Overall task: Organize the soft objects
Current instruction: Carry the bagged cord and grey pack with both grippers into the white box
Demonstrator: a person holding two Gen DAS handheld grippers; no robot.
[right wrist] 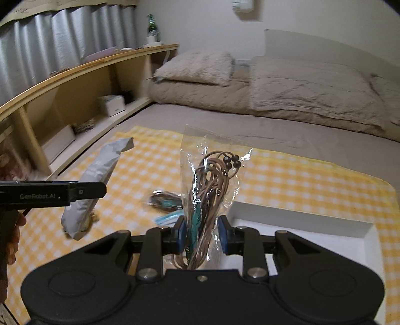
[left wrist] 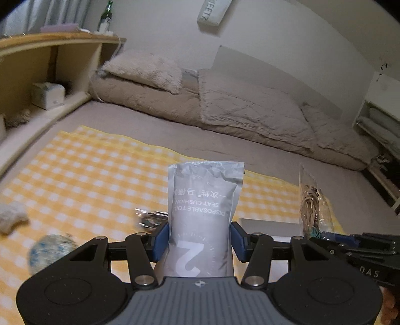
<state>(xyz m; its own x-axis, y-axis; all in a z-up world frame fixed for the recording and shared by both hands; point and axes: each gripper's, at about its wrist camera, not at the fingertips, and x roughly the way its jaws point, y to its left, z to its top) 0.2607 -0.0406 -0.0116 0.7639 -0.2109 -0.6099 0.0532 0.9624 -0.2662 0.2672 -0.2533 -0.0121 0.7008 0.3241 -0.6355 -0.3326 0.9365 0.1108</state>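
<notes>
Bedroom with a low wide bed (left wrist: 275,150) under a grey sheet, beige folded duvet (left wrist: 250,112) and fluffy pillow (left wrist: 147,70) along the far wall, wooden shelving (left wrist: 55,57) at the side with a green bottle (left wrist: 106,16) on top. Spread over the near half of the bed: yellow-and-white checked cloth (left wrist: 87,170), with a shallow white box (right wrist: 325,225) at its near right corner.

Judged as the carry step: two packets lifted clear of the cloth, neither yet set down. Next move likely calls for bringing both over the white box, lowering until each packet rests inside, then parting the jaws without dragging the soft film along. Destination only a guess from the open box.

Left hand-held gripper (left wrist: 200,240): jaws part-way closed, blue pads pressed into both sides of a grey foil packet (left wrist: 202,212) printed "DISPOSABLE TOILET SEAT CUSHION", held upright in the air above the cloth.

Right hand-held gripper (right wrist: 203,235): jaws narrower, clamped on a clear plastic bag (right wrist: 210,175) of coiled tan cord with dark beads and a teal piece, held upright just in front of the white box.

Left on the cloth: a blue-speckled round bundle (left wrist: 50,252), a white fuzzy piece (left wrist: 12,217), and a small clear-wrapped item (right wrist: 165,200), too blurred to name.
</notes>
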